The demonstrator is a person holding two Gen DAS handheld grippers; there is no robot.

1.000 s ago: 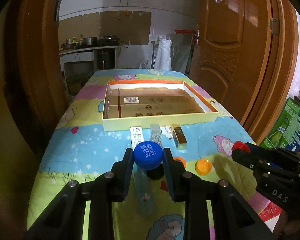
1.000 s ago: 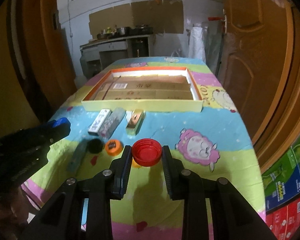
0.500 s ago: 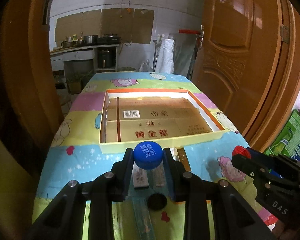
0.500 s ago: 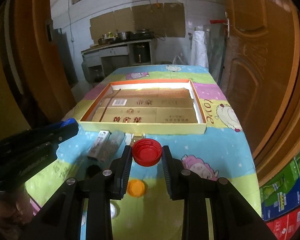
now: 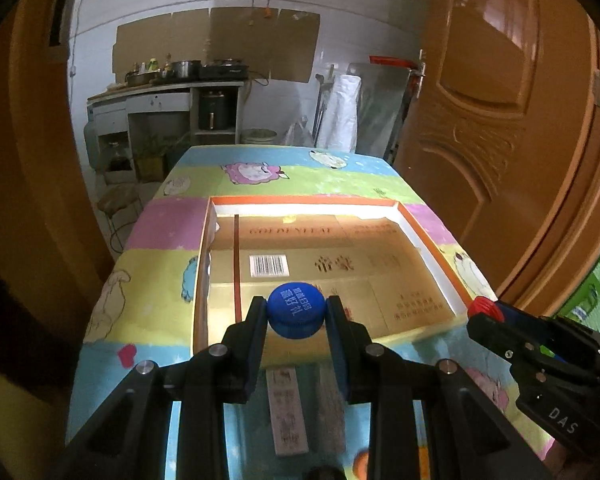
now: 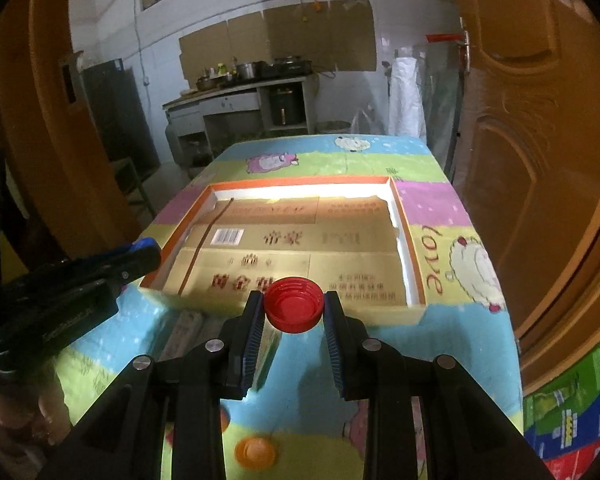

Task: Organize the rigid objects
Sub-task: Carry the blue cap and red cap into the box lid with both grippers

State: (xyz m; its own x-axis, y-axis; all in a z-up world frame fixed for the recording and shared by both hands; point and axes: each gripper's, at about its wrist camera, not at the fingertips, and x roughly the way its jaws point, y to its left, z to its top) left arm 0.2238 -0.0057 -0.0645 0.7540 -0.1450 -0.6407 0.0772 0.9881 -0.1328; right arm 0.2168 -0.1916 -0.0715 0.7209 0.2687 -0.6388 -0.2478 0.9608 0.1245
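Left gripper [image 5: 296, 316] clamps blue bottle cap [image 5: 295, 312] by its sides; right gripper [image 6: 294, 310] pinches red bottle cap [image 6: 294, 309], hollow side up. Both hover at shallow box's [image 6: 412, 280] 6 o'clock edge. Caps look light, stiff, ribbed — rim grip suits, over-squeeze could pop them out.

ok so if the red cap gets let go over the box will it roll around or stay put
The red cap looks like small, stiff, light plastic, so it may bounce slightly. It is held open side up, so it would probably land flat, not roll. The box's raised walls should contain any skid.
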